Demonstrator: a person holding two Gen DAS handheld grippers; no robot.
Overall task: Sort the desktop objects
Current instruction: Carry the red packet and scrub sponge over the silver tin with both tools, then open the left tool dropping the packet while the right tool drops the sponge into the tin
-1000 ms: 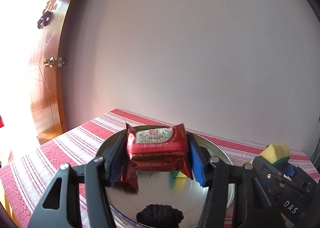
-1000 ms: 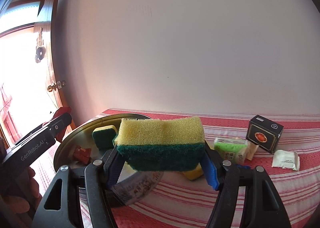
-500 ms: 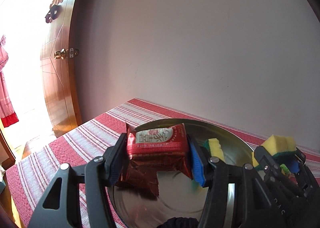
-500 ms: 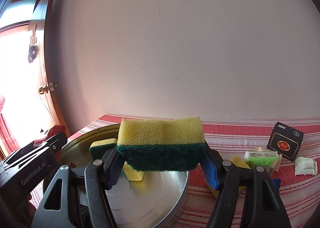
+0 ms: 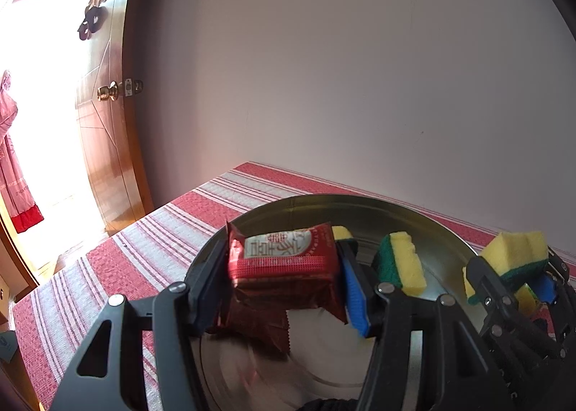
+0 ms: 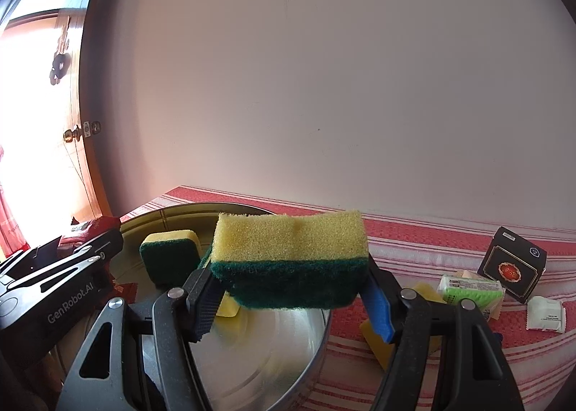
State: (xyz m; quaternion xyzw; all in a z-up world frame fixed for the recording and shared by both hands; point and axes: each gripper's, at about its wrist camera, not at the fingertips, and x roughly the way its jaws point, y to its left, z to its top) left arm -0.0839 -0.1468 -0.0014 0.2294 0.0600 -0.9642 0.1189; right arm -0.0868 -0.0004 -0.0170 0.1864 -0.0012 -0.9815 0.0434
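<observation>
Two grips: left gripper [image 5: 284,277] jaws pinching red packet [image 5: 284,259], lower centre, over metal bowl [image 5: 424,220]; right gripper [image 6: 291,288] jaws pinching sponge [image 6: 288,252], centre, above bowl rim.

Metal basin [image 6: 252,357] on striped tablecloth [image 6: 432,241], against the wall. One sponge [image 6: 169,259] lies in it, far side. Right of basin: dark box [image 6: 511,265], wipes pack [image 6: 468,290] before it, small sachet [image 6: 545,313] rightmost. Door [image 5: 104,123] stands left.

A home: wooden door [image 5: 108,144], striped tablecloth [image 5: 172,231], plain wall [image 5: 324,68].
</observation>
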